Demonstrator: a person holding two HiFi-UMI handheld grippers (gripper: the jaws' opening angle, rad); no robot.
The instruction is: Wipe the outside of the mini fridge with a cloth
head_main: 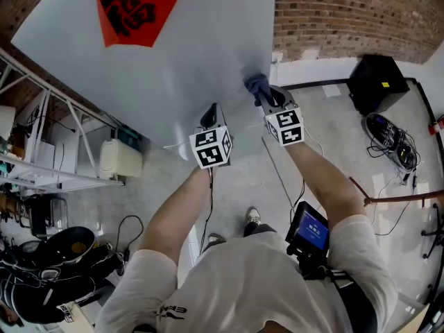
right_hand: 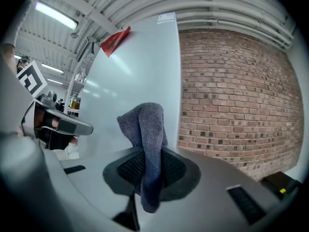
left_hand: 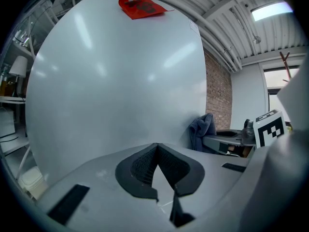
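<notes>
The mini fridge (head_main: 173,61) shows a broad pale grey-white face with a red paper decoration (head_main: 132,9) stuck on it. My right gripper (head_main: 267,97) is shut on a blue-grey cloth (head_main: 258,85), which sits near the fridge's right edge. In the right gripper view the cloth (right_hand: 145,129) stands up between the jaws against the fridge (right_hand: 140,66). My left gripper (head_main: 209,115) is shut with nothing in it, its tips close to the fridge face (left_hand: 111,81). From the left gripper view the cloth (left_hand: 203,129) is off to the right.
A brick wall (head_main: 347,12) runs to the right of the fridge. A black box (head_main: 378,82) and cables (head_main: 392,141) lie on the floor at right. A metal shelf rack (head_main: 41,151) and a white container (head_main: 119,159) stand at left.
</notes>
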